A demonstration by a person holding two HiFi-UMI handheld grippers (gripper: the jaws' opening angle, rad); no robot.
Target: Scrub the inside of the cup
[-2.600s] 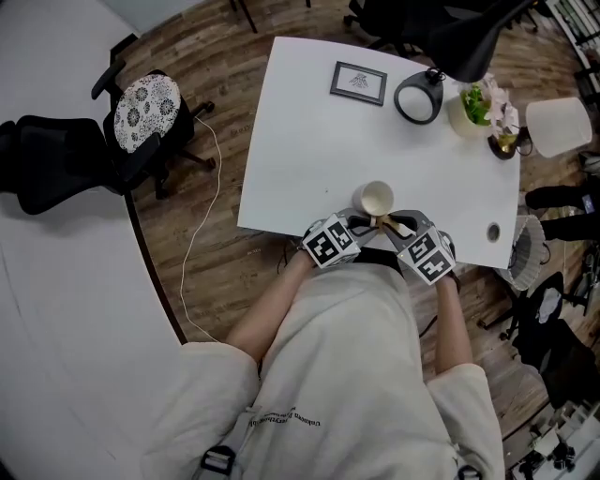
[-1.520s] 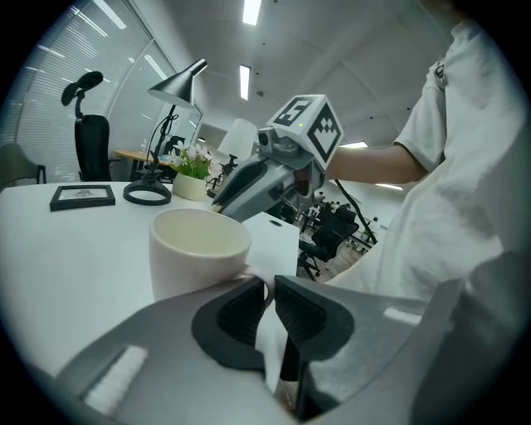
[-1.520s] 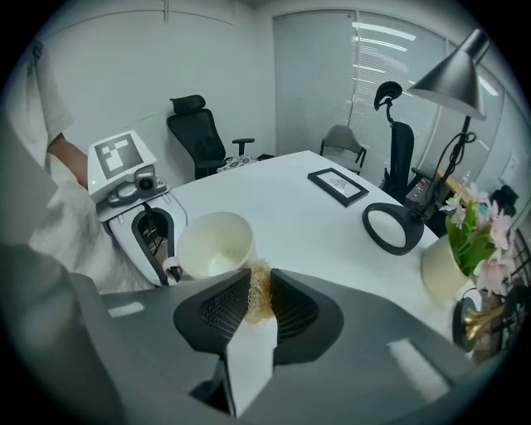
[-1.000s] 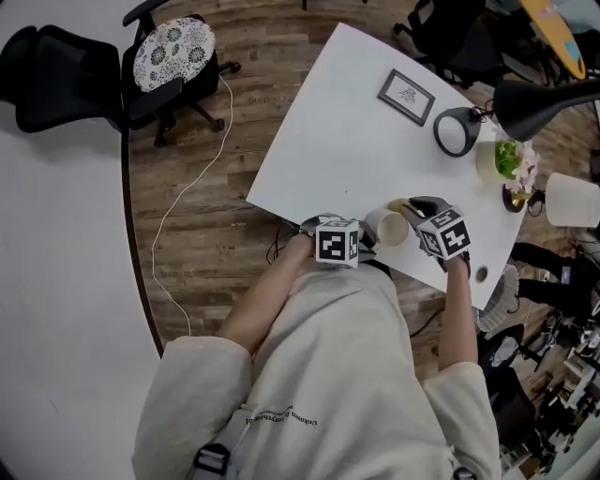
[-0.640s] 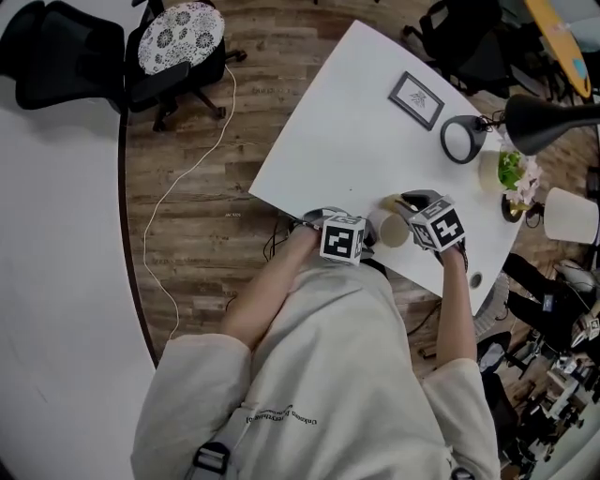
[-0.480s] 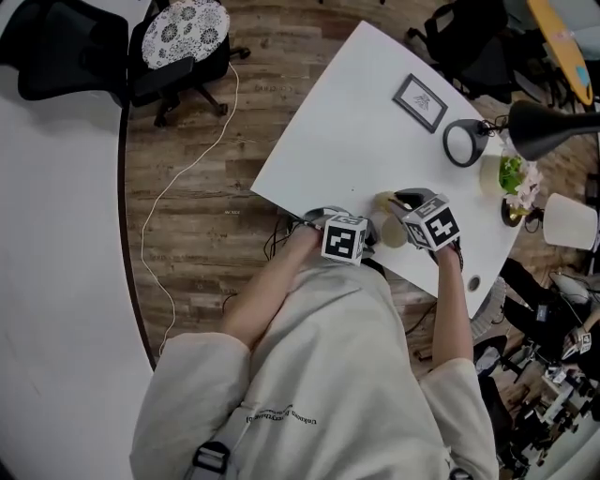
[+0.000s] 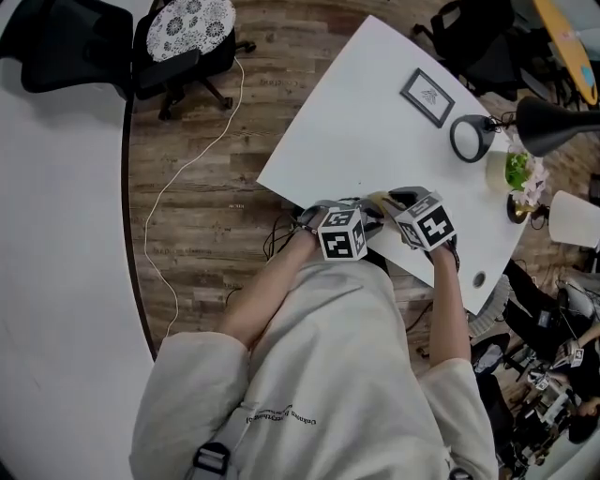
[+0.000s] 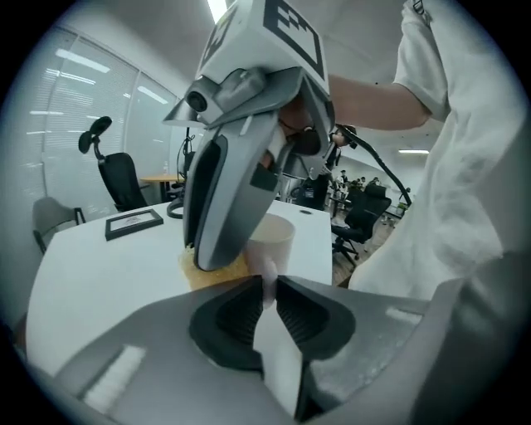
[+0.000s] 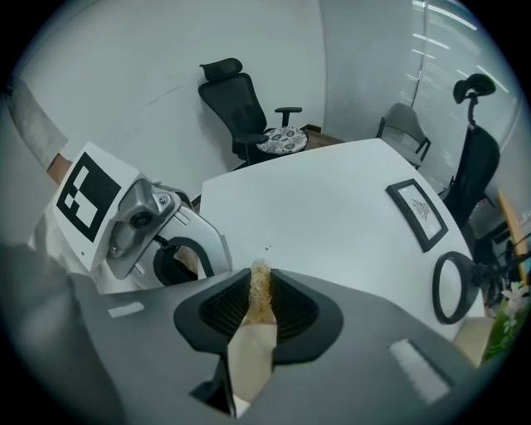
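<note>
The white cup (image 8: 271, 239) stands at the near edge of the white table (image 7: 356, 112). My left gripper (image 8: 267, 286) is shut on its handle. The right gripper (image 9: 260, 292) is shut on a yellow sponge (image 9: 260, 309). In the left gripper view the right gripper (image 8: 236, 174) hangs close above the cup, with the sponge (image 8: 217, 271) low beside the cup's rim. In the head view the left gripper (image 7: 361, 221) and the right gripper (image 7: 387, 203) nearly touch and hide the cup; only a bit of sponge (image 7: 376, 199) shows.
A framed picture (image 7: 427, 97), a round black ring stand (image 7: 472, 138), a potted plant (image 7: 517, 174) and a black lamp (image 7: 555, 120) sit at the table's far side. An office chair (image 7: 192, 28) and a white cable (image 7: 187, 178) are on the wooden floor to the left.
The right gripper with the sponge has moved left, closer to the left gripper and over the cup. The cup, visible between the grippers before, is now covered in the head view.
</note>
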